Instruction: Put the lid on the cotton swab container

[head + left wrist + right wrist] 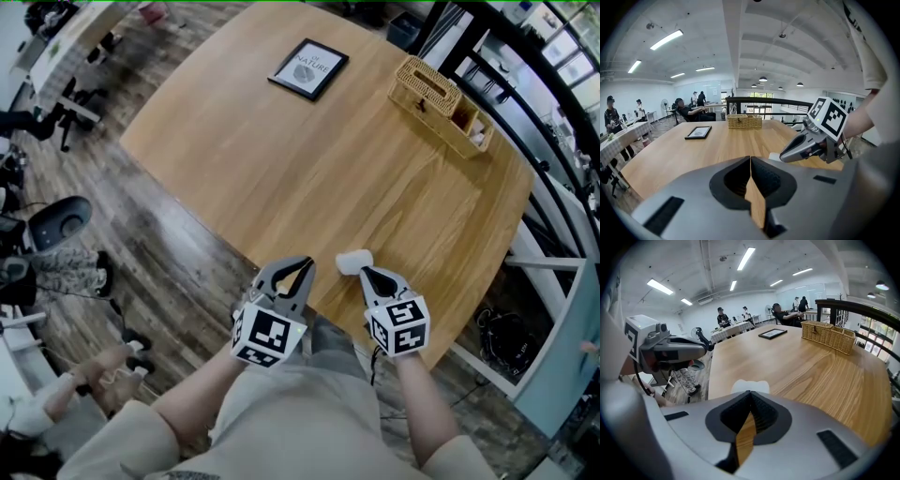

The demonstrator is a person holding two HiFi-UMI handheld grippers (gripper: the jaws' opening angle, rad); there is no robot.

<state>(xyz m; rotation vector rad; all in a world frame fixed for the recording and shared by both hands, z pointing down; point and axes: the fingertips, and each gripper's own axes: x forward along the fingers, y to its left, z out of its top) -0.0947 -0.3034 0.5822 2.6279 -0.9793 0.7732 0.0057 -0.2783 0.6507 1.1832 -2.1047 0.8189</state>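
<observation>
A small white container [353, 262] sits on the wooden table [309, 178] near its front edge. Whether a lid is on it I cannot tell. My right gripper [367, 273] is shut and empty, its tips just behind the white container [750, 386]. My left gripper [302, 267] is also shut and empty, a little to the left of the container and over the table's edge. From the left gripper view the right gripper [806, 146] shows at right, with a sliver of the container [774, 156] beneath it. The right gripper view shows the left gripper [670, 351] at left.
A black framed picture [308, 67] lies at the far side of the table. A wicker basket [441, 103] stands at the far right, near a black railing [525, 66]. Office chairs [56, 225] stand on the floor to the left. People sit and stand in the distance.
</observation>
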